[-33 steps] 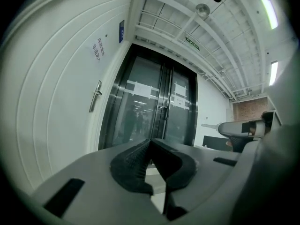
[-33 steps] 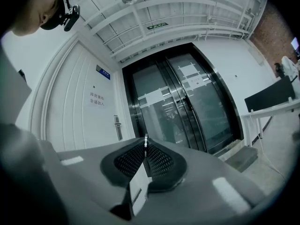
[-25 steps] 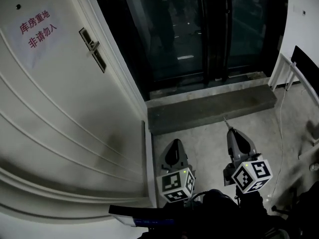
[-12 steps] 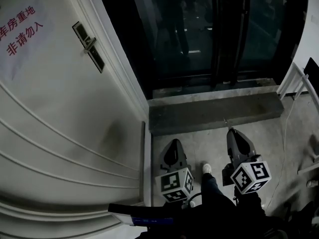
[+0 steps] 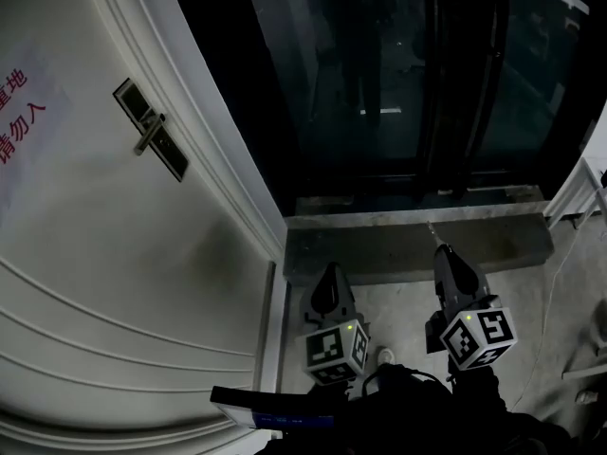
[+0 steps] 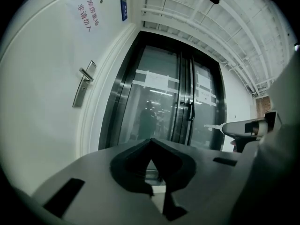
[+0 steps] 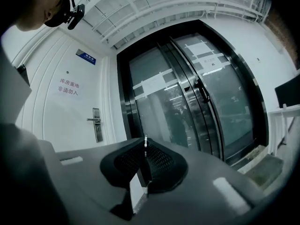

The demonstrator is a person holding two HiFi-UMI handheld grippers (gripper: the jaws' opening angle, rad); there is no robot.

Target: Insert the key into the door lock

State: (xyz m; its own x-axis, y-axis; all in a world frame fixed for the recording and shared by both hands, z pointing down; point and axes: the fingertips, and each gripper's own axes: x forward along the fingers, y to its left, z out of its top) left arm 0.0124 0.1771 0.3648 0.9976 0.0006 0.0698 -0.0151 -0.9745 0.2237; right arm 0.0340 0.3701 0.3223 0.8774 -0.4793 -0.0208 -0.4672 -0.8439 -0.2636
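**Key gripped, lock well off to the left**

Our right gripper (image 5: pixel 444 251) has its fingers (image 7: pixel 161 162) pinching the key (image 7: pixel 146 143), whose thin blade stands out past the tips and points towards the dark glass doors (image 5: pixel 379 93), not the lock. Our left gripper (image 5: pixel 330 271) hangs just beside it, fingers (image 6: pixel 136 165) pressed together on nothing.

The door lock (image 5: pixel 150 142), a dark plate with a lever handle, sits on the white door (image 5: pixel 114 273) well apart from both grippers, up and to the left.

We judge the approach barely begun. The grip on the key looks narrow, so a knock against the plate or lever could twist or drop it. We cannot make out the keyhole from here, and a tilted blade would scrape beside it instead of entering.
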